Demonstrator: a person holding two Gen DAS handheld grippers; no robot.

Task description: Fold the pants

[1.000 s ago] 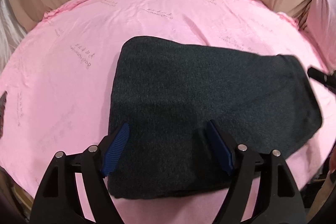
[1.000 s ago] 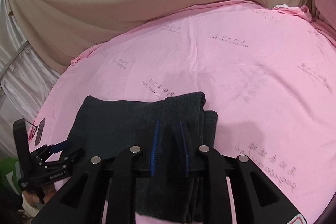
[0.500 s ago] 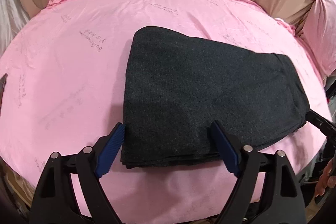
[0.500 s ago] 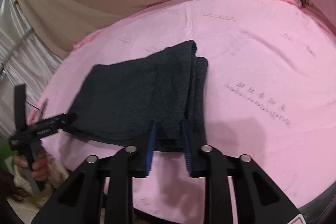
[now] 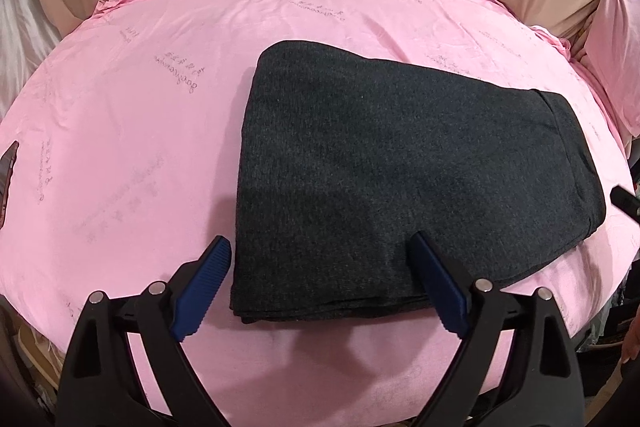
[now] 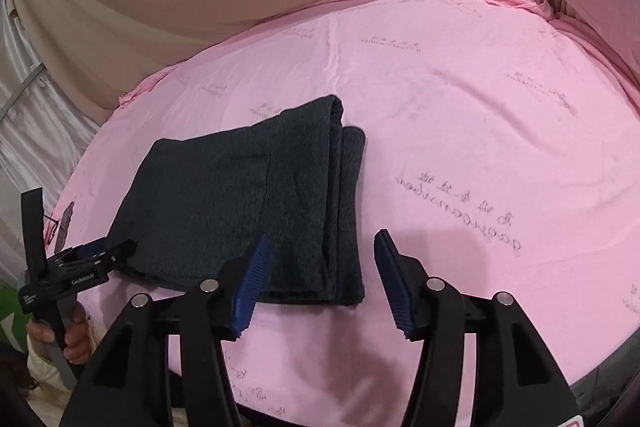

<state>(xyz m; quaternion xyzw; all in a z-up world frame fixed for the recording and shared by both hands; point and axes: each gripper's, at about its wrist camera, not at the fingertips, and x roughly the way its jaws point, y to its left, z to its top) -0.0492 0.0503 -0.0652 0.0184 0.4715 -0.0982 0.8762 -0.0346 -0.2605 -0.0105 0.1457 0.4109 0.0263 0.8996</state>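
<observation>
Left wrist view: dark charcoal knit pants [image 5: 408, 183] lie folded into a compact, layered rectangle on the pink printed bed sheet [image 5: 132, 131], near its front edge. Left gripper [image 5: 320, 283] has just been opening; its blue ribbed pads [image 5: 202, 291] stand wide above the near edge of the pants, pinching nothing. Right wrist view: right gripper [image 6: 320, 283] has also just been opening, jaws apart, clear of the stacked fold edge, nothing held. Judgement: folding looks complete; edges slightly offset. At most a final tidy or withdrawal is left.
</observation>
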